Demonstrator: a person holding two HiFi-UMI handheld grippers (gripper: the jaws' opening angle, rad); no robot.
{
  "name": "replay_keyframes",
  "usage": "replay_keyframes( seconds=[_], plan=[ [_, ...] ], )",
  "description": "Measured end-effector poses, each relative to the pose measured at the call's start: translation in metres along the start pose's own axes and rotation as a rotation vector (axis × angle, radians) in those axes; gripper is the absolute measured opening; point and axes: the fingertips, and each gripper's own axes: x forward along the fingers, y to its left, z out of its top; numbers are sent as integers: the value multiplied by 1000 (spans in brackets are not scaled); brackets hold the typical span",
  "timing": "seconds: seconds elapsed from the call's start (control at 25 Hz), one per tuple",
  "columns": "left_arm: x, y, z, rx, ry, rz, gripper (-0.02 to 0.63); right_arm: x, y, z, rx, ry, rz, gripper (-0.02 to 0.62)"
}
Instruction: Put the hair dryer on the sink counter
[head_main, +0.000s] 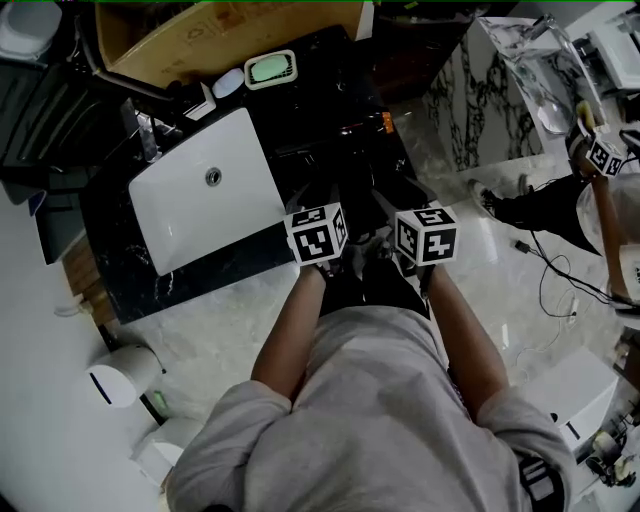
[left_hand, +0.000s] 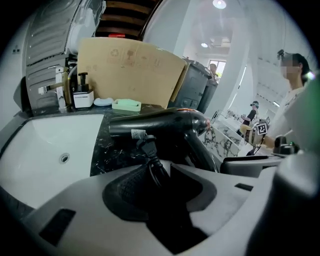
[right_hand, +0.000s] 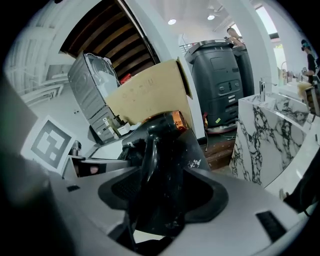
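Note:
The black hair dryer (head_main: 345, 140) hangs low over the black sink counter (head_main: 310, 90), with its orange-ringed end to the right. In the left gripper view its barrel (left_hand: 165, 122) lies crosswise ahead of me. The cord and plug (left_hand: 149, 152) run down between the pads of my left gripper (left_hand: 155, 175), which is shut on the cord. My right gripper (right_hand: 160, 200) is shut on the dryer's handle (right_hand: 160, 160), which stands upright between its pads. In the head view, both grippers, left (head_main: 325, 215) and right (head_main: 405, 215), sit side by side at the counter's near edge.
A white basin (head_main: 190, 215) with a faucet (head_main: 140, 130) fills the counter's left part. A green soap dish (head_main: 270, 69), a soap bottle (left_hand: 82, 95) and a cardboard box (head_main: 200, 35) stand behind it. A marbled unit (head_main: 480, 100), floor cables (head_main: 550, 270) and another person (head_main: 600, 200) are at the right.

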Motion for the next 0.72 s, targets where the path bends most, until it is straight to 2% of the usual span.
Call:
replay_keyframes(
  seconds=[0.28,0.52,0.72],
  plan=[
    [3,-3,-4,105,25,26,164,-14,6,-10,-3,-13,47,273],
    [-8,0,-6,81,0,58,218,-28,14,-13,-15,-39,98,273],
    [-36,2,-4,60,-56,117,224,-40,30,-5,-83,-80,153,273]
  ],
)
